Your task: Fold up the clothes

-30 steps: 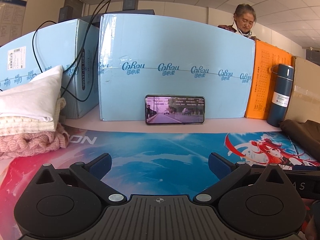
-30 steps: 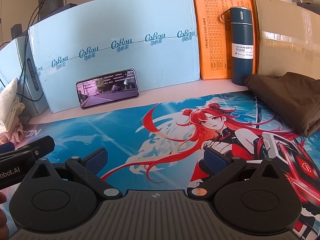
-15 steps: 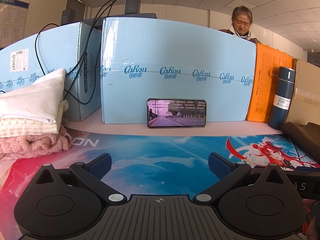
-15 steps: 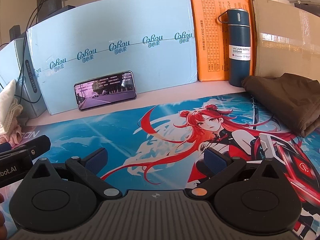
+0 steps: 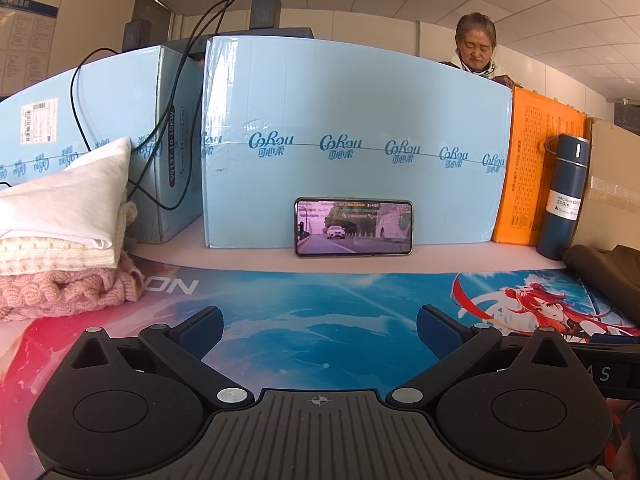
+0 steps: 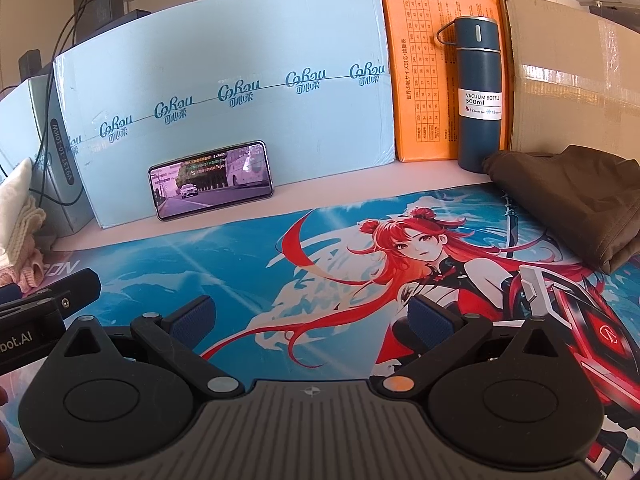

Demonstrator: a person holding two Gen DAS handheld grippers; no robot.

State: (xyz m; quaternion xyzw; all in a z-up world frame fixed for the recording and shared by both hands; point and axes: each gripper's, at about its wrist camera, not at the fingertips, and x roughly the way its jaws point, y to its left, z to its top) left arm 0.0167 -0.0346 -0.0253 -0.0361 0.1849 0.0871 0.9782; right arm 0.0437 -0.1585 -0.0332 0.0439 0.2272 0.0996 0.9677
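A brown garment (image 6: 568, 200) lies bunched at the right edge of the printed desk mat (image 6: 320, 264); it also shows at the far right in the left wrist view (image 5: 604, 276). A stack of folded clothes, white (image 5: 68, 200) on cream on pink knit (image 5: 60, 292), sits at the left. My left gripper (image 5: 320, 326) is open and empty above the mat. My right gripper (image 6: 312, 318) is open and empty above the mat, left of the brown garment. The left gripper's body shows at the left edge of the right wrist view (image 6: 40, 320).
Light blue boxes (image 5: 352, 140) stand along the back with a phone (image 5: 354, 227) leaning on them. An orange box (image 6: 428, 80), a dark blue vacuum bottle (image 6: 480, 96) and a cardboard box (image 6: 572, 80) stand at the back right. A person (image 5: 476, 46) sits behind.
Both grippers have drawn back and risen slightly, so the scene sits a little lower and farther away. Both stay open and empty.
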